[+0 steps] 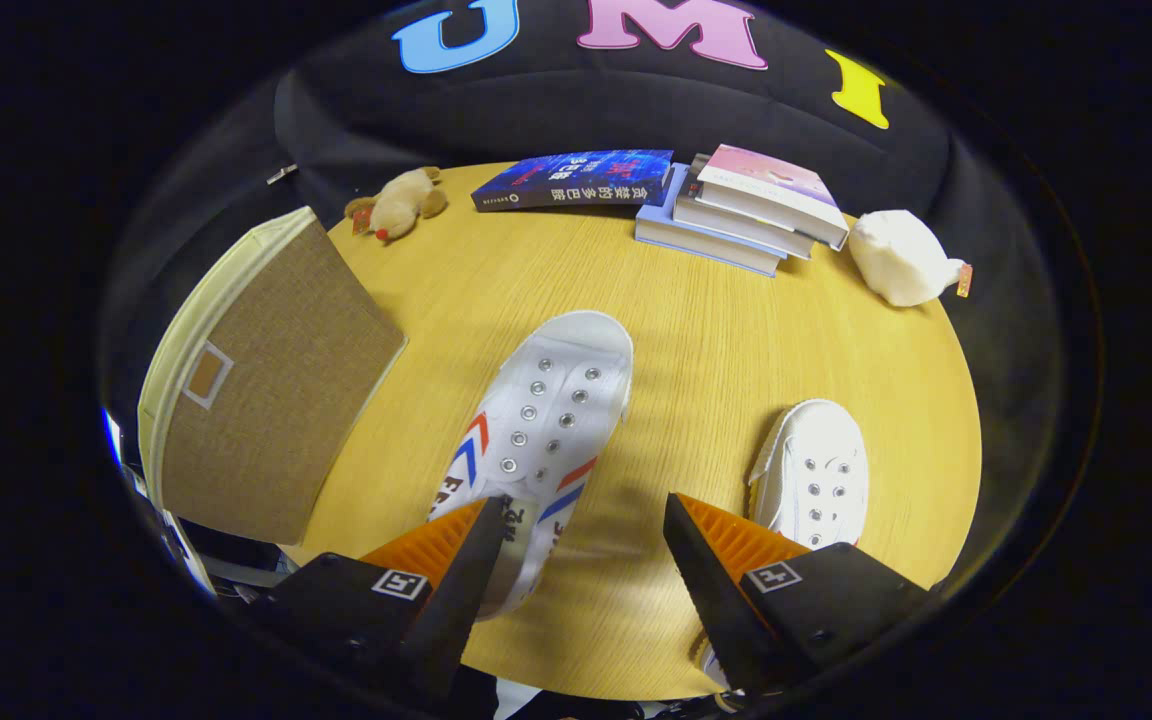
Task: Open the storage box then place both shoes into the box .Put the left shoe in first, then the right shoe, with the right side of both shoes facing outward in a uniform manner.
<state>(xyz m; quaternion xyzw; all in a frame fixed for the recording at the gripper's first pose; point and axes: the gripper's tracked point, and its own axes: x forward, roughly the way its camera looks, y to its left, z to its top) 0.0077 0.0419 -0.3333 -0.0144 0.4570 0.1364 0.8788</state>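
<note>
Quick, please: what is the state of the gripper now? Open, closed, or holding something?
Gripper: open, holding nothing; its fingers hover above the table, over the heel of the striped shoe.

A staged recording booth: black cloth wall [536,110] behind a round wooden table [716,330] with stacked books [736,215] and plush toys [901,258].

The gripper [576,545] hangs above the surface, looking steeply down along its two fingers. The fingers stand wide apart with a broad gap between them, and nothing is pressed between their ribbed inner faces. The left finger [471,565] and the right finger [701,560] both taper to narrow tips that lean slightly toward each other. Each finger's base block carries a small square marker.
</note>
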